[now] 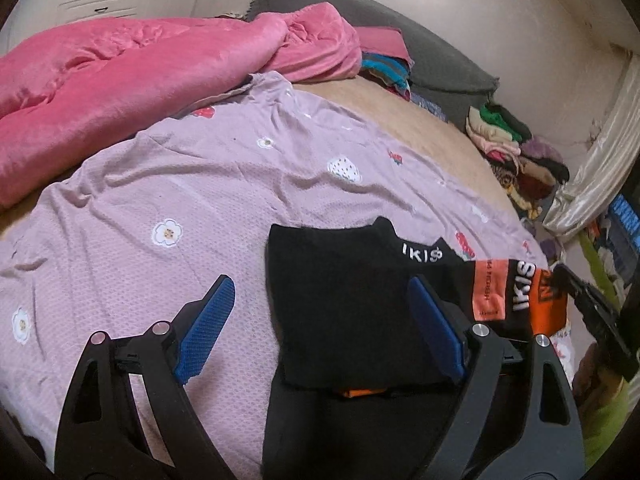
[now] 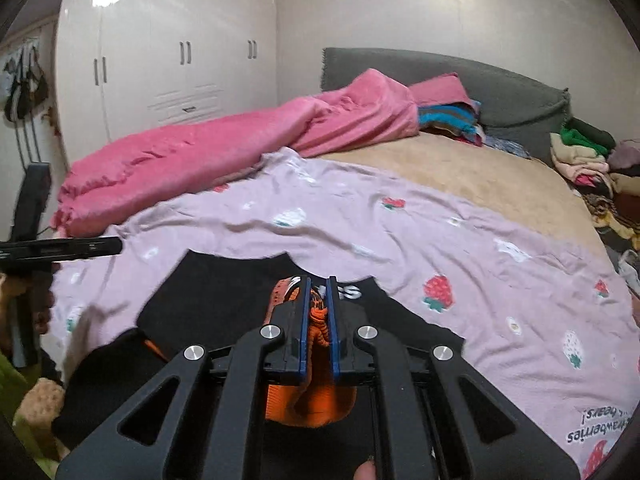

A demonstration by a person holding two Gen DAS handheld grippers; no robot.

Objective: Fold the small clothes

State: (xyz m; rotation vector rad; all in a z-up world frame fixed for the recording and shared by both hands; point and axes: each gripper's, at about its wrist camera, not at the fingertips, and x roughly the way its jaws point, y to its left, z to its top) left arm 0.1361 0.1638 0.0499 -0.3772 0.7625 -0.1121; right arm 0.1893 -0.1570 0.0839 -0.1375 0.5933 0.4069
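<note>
Flanking the black garment [image 1: 340,300], pink blanket [image 1: 120,76] and clothes pile [image 1: 516,152].

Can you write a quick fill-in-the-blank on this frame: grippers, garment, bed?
1. The right gripper is shut on a bunch of ____ fabric of the black garment.
2. The left gripper has its jaws ____, with nothing between the pads.
3. The garment lies on a lilac sheet printed with flowers and ____.
4. The bunched blanket behind the sheet is ____.

Missing words: orange; open; strawberries; pink
</note>
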